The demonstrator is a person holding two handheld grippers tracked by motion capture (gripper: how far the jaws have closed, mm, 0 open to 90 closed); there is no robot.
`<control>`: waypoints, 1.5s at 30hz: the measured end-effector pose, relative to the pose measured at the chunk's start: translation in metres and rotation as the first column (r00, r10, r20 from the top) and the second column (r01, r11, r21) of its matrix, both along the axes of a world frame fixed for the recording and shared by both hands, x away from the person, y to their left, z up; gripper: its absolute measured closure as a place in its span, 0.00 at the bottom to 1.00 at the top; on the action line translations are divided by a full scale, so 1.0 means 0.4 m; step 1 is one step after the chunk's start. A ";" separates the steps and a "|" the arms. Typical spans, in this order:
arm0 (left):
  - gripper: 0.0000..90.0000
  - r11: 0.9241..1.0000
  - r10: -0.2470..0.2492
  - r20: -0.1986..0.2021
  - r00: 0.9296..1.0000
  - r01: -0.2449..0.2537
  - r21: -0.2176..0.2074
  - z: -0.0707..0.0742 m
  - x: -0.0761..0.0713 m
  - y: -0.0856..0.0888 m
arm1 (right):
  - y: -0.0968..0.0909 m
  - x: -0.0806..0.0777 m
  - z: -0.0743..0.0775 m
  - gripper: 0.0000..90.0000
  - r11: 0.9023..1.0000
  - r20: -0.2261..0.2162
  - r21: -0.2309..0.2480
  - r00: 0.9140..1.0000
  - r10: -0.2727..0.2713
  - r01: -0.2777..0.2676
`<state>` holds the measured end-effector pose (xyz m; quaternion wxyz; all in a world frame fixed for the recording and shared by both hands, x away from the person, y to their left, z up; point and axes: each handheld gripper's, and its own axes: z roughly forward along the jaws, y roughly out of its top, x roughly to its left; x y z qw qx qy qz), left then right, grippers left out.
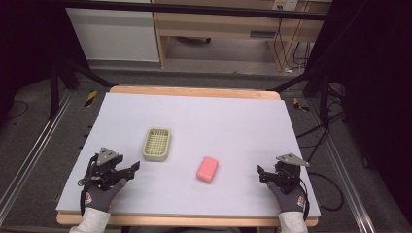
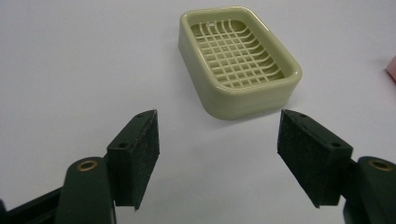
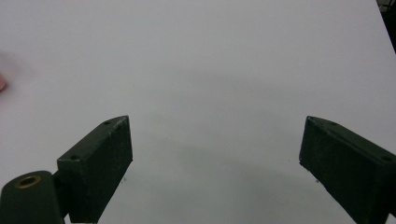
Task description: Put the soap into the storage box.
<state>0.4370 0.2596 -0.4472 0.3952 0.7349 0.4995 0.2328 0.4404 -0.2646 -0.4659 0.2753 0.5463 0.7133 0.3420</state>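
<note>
Here, nearest to me in the high view, my two gloved hands come up from the bottom edge, each holding a claw low over the front of the tabletop (image 1: 233, 121). The left claw (image 1: 132, 168) sits at the front left, its jaws spread wide and gripping nothing; in the left gripper view the left claw's two black pads (image 2: 147, 156) stand well apart with bare white surface between them. The right claw (image 1: 261, 173) sits at the front right, likewise released and empty; in the right gripper view its pads (image 3: 105, 163) are wide apart over plain tabletop. Each glove has a small red mark at the cuff, too small for me to read. A little farther in, between the two claws but closer to the middle, lies the pink soap bar (image 1: 207, 169), flat on the tabletop and well apart from both claws; its edge shows at the right border of the left gripper view (image 2: 391, 70). Beyond it and to the left sits the pale green soap dish (image 1: 156, 143), upright, its slotted grid empty, just ahead of the left claw (image 2: 236, 60). I can read no writing on dish or soap.
</note>
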 end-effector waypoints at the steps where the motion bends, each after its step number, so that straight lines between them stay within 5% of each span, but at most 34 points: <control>1: 0.32 1.000 -0.006 -0.002 1.000 0.006 -0.002 0.002 -0.001 -0.003 | 0.000 -0.001 0.000 0.11 1.000 0.001 0.001 1.000 -0.001 0.001; 30: 0.31 0.997 -0.080 0.038 0.996 0.079 0.022 0.056 -0.002 -0.083 | 0.001 -0.010 0.004 0.11 1.000 0.036 0.006 0.999 -0.012 0.011; 45: 0.31 0.995 -0.099 0.077 0.992 0.100 0.001 0.098 0.011 -0.126 | 0.001 -0.010 0.004 0.11 1.000 0.038 0.010 0.999 -0.011 0.010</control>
